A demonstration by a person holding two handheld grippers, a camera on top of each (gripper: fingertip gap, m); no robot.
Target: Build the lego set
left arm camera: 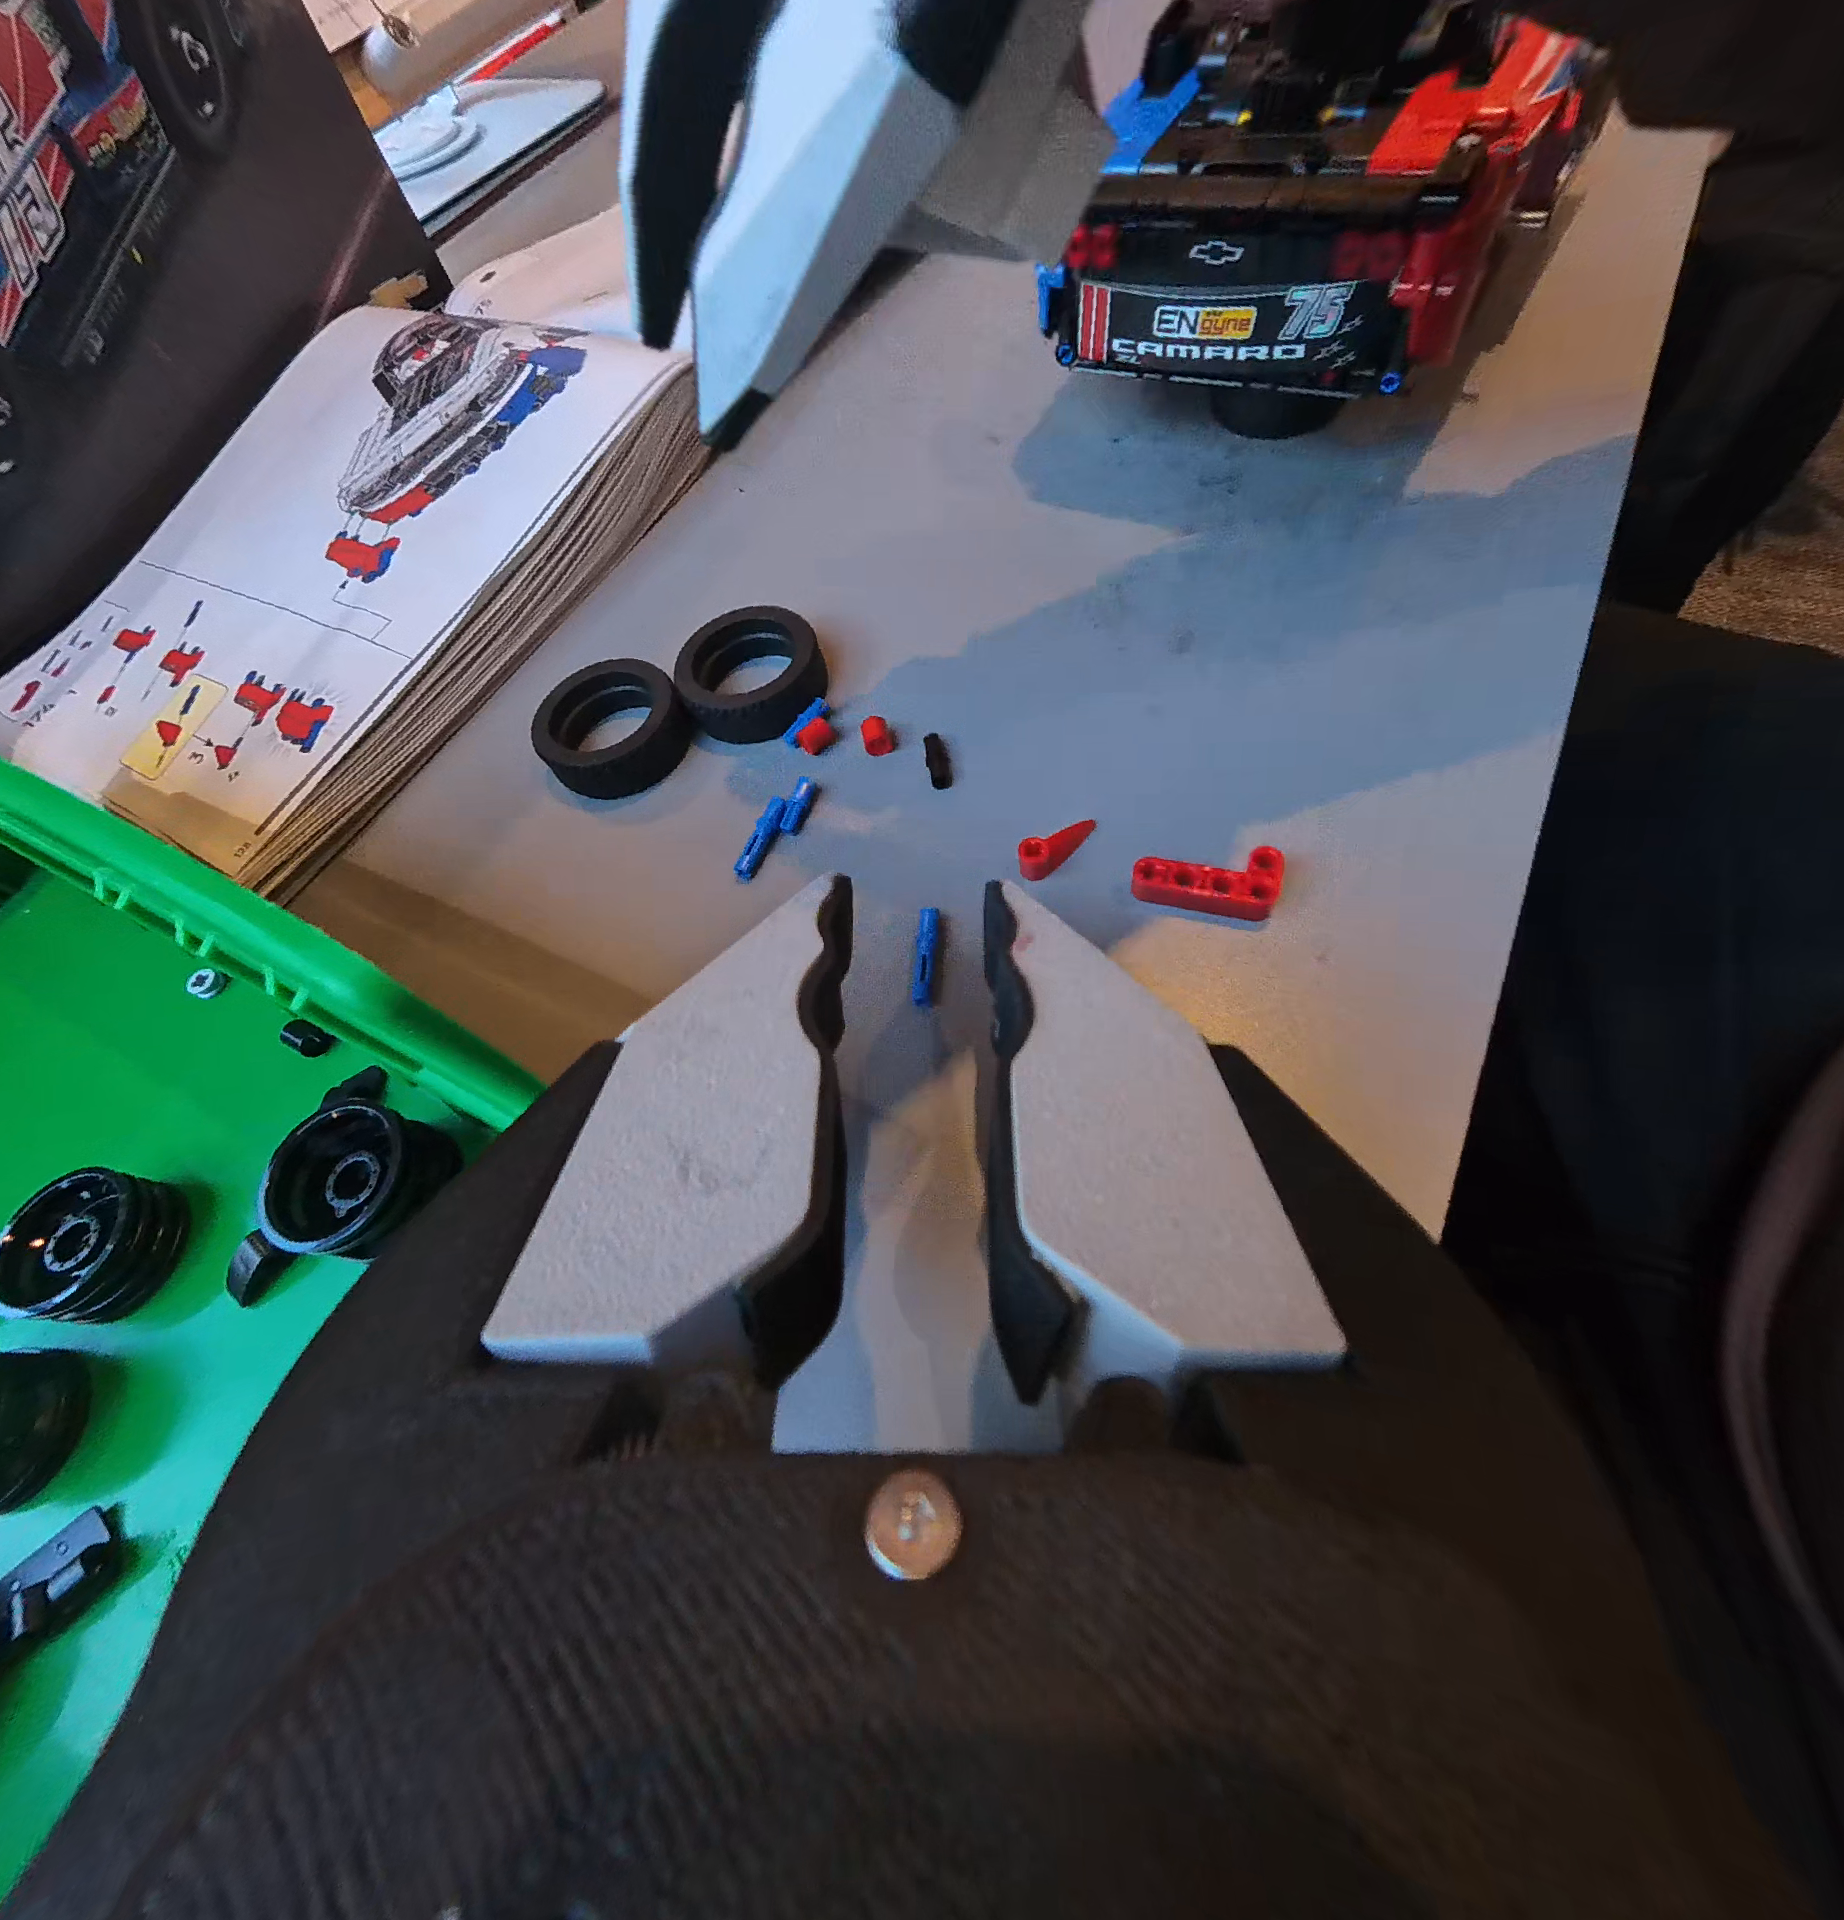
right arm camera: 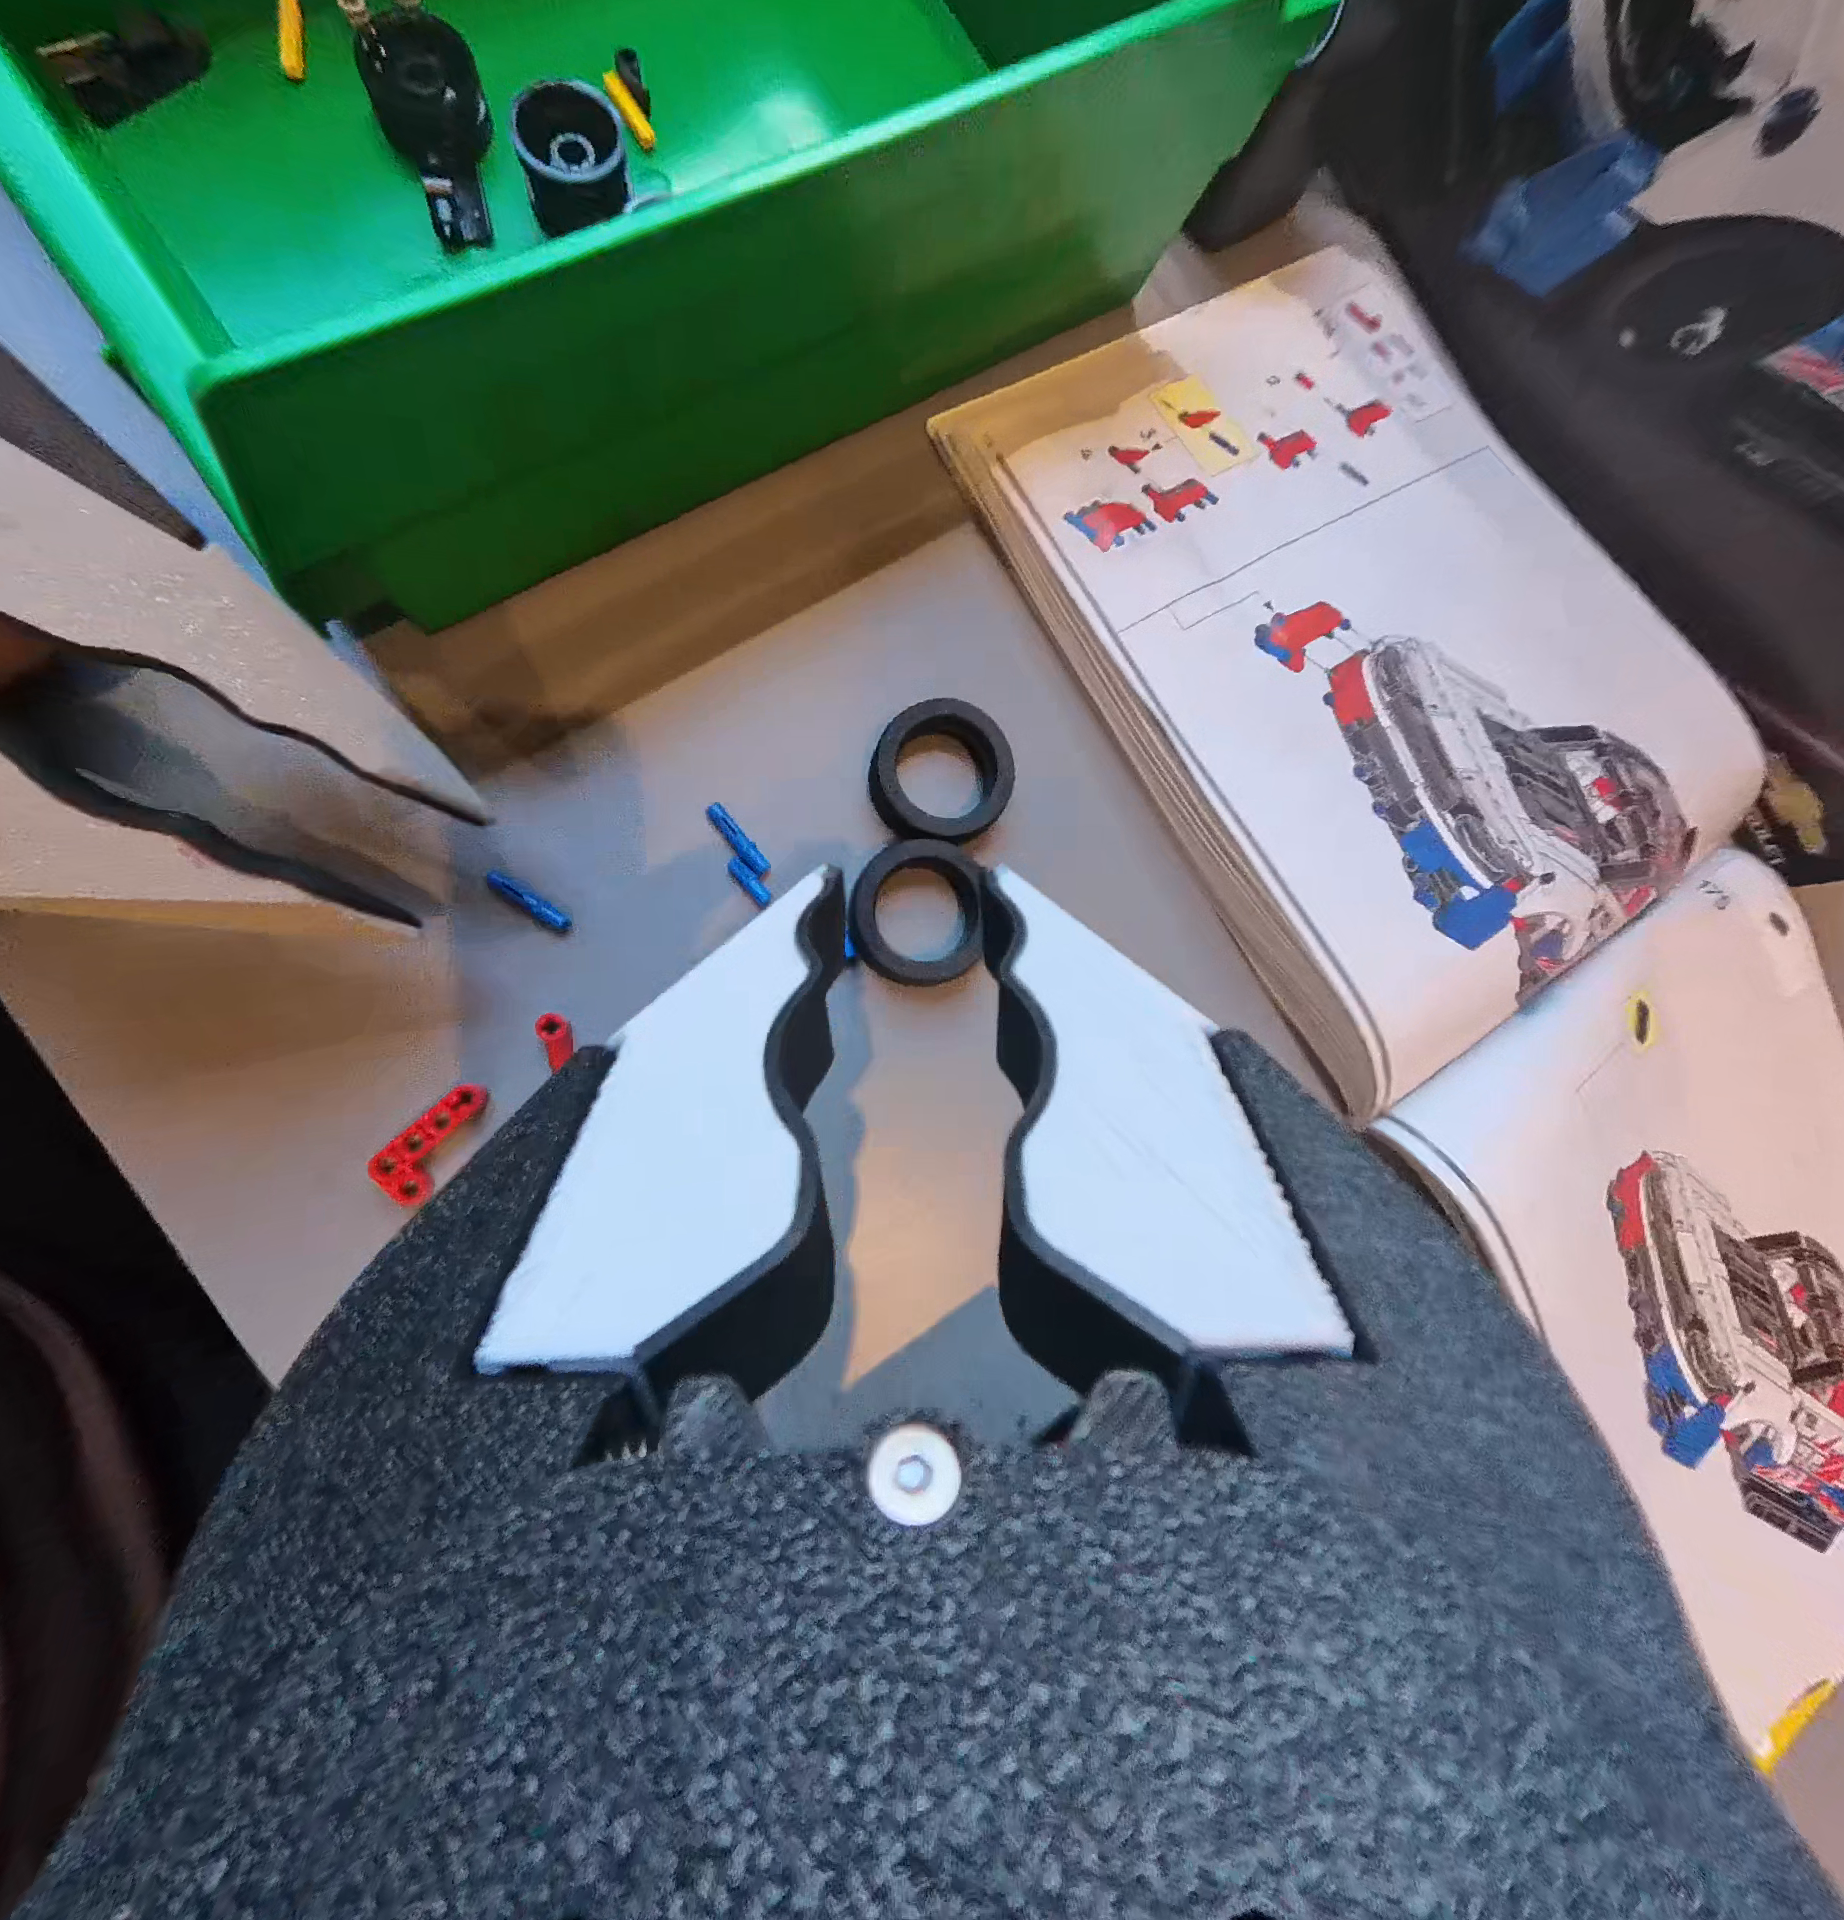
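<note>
The bin (right arm camera: 544, 416) is bright green, holding glossy black wheel hubs (left arm camera: 87, 1242) and thin yellow pieces (right arm camera: 627, 99). Two tyres (left arm camera: 679, 712) are matt black with a fine ribbed tread. The loose pins (left arm camera: 926, 956) are blue, the L-shaped beam (left arm camera: 1204, 881) and pointed piece (left arm camera: 1053, 847) red — one small connector (left arm camera: 937, 761) looks black. The model car (left arm camera: 1313, 208) is black, red and blue, its rear panel striped. The instruction booklet (right arm camera: 1417, 665) has white pages with one yellow box.

The tyres (right arm camera: 941, 767) look matt black rubber; the bin (right arm camera: 606, 395) is smooth, glossy green plastic. The booklet (right arm camera: 1396, 665) is paper, and the table (left arm camera: 1261, 644) looks matt and scuffed.
</note>
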